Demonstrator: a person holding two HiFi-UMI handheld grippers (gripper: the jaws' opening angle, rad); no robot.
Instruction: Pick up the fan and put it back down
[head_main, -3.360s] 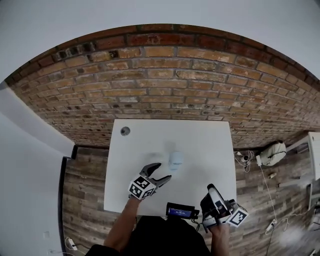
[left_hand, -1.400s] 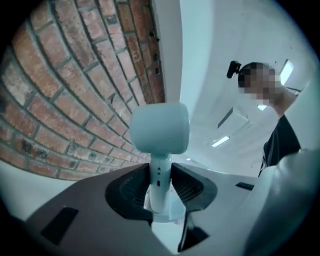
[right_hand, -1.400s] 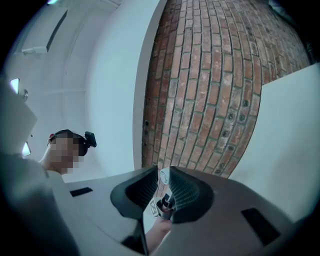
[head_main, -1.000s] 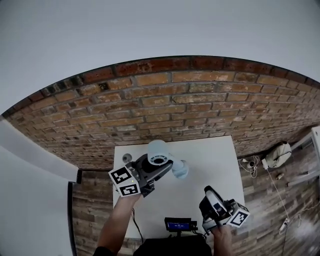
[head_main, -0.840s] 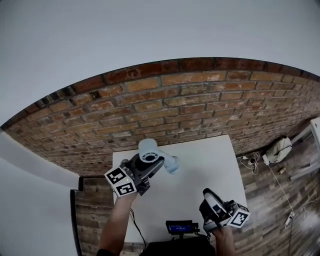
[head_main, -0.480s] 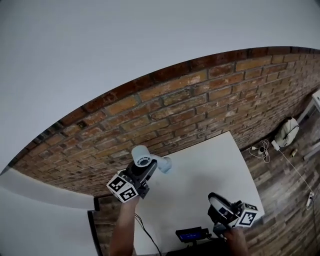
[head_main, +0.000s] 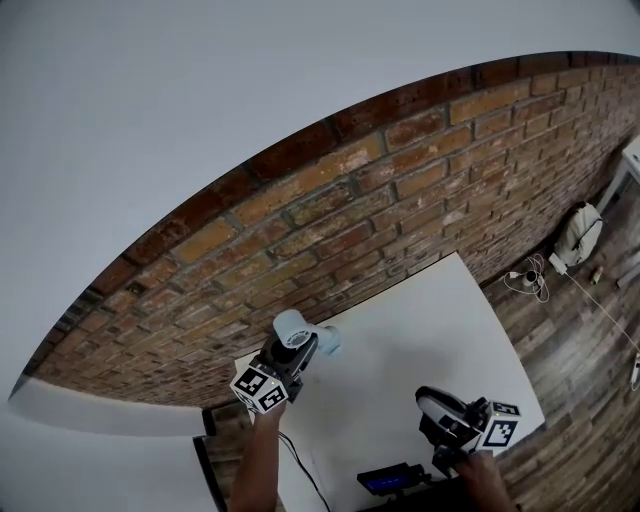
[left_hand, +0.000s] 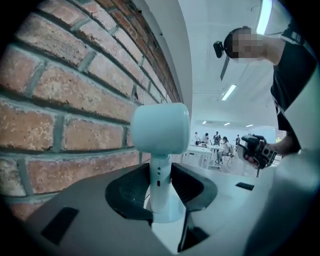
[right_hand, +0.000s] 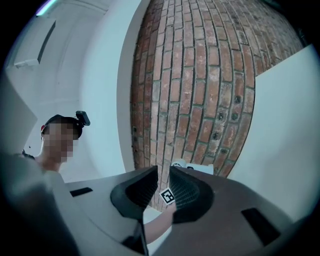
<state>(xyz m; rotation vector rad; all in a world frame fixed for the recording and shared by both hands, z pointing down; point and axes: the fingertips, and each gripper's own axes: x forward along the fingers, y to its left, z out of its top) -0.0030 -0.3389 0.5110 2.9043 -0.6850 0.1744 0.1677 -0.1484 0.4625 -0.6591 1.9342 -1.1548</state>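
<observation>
The fan (head_main: 300, 335) is pale blue with a round head (left_hand: 160, 127) on a slim white handle. My left gripper (head_main: 297, 350) is shut on that handle, and the dark pads (left_hand: 131, 190) press it from both sides. It holds the fan upright, low over the far left corner of the white table (head_main: 430, 320), close to the brick wall. I cannot tell whether the fan's base touches the table. My right gripper (head_main: 430, 400) hangs over the table's near right part. Its jaws (right_hand: 163, 172) stand a narrow gap apart with nothing between them.
A brick wall (head_main: 400, 190) runs along the table's far side. A small black device with a blue display (head_main: 385, 480) lies at the table's near edge. On the wooden floor to the right are a white object (head_main: 580, 235) and cables (head_main: 525, 280).
My left gripper has come down with the fan, from high in front of the wall toward the table's far left corner. The right gripper has sunk a little. The head view has tilted.
</observation>
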